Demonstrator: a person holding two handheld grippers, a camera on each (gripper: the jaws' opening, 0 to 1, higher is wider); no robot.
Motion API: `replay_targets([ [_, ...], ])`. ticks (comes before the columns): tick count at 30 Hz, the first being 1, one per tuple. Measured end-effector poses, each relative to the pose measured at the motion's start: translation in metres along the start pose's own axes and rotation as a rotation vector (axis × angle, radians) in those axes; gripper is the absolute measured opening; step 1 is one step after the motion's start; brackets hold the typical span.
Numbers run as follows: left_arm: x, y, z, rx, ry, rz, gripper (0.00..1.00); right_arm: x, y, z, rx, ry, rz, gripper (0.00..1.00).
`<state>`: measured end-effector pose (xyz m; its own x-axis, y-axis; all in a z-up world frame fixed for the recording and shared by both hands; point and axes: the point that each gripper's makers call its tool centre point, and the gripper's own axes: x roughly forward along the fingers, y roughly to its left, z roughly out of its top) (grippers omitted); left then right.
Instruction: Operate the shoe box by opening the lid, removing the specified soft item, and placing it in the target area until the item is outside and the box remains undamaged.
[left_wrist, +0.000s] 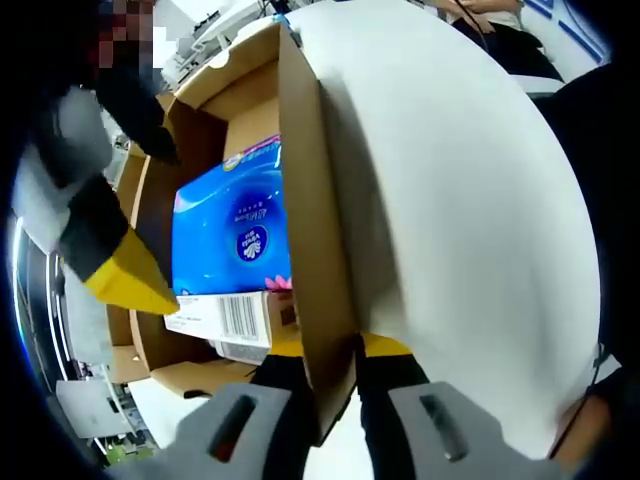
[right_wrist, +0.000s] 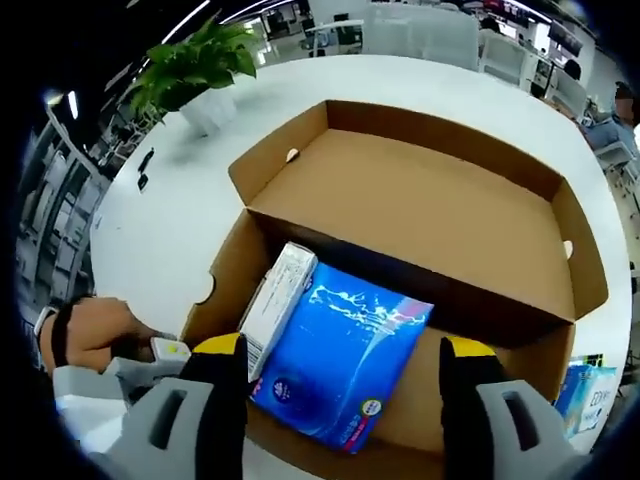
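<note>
While the shoe box sits open on the white desk with its lid folded back, the blue soft pack lies inside it on the box floor, touching a white carton at its side. Right hand-held gripper hangs above the box's near edge, jaws spread wide with the blue pack between them below, contact unclear. Left hand-held gripper pinches the box's side wall, one jaw inside the box, one outside. In the left gripper view the blue pack shows inside the box next to a barcode label, and the right hand-held gripper's yellow tip reaches into the box. A potted plant stands on the desk beyond the box. A hand shows beside the box's near corner.
</note>
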<state>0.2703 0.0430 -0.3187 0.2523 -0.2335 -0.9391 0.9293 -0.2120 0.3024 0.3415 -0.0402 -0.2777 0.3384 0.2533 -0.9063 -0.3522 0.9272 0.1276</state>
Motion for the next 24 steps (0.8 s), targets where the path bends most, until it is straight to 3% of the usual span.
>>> replay_targets([
  [8,0.000,0.000,0.000,-0.001,0.000,0.001,0.13,0.010,-0.008,-0.005,0.018,0.011,-0.019,0.77],
  [12,0.000,0.000,0.000,-0.003,0.002,0.001,0.13,0.029,-0.003,-0.016,0.019,0.046,-0.016,0.73],
  [24,0.002,0.003,-0.001,-0.004,0.013,0.004,0.13,0.036,-0.006,-0.012,0.013,0.055,-0.026,0.73],
])
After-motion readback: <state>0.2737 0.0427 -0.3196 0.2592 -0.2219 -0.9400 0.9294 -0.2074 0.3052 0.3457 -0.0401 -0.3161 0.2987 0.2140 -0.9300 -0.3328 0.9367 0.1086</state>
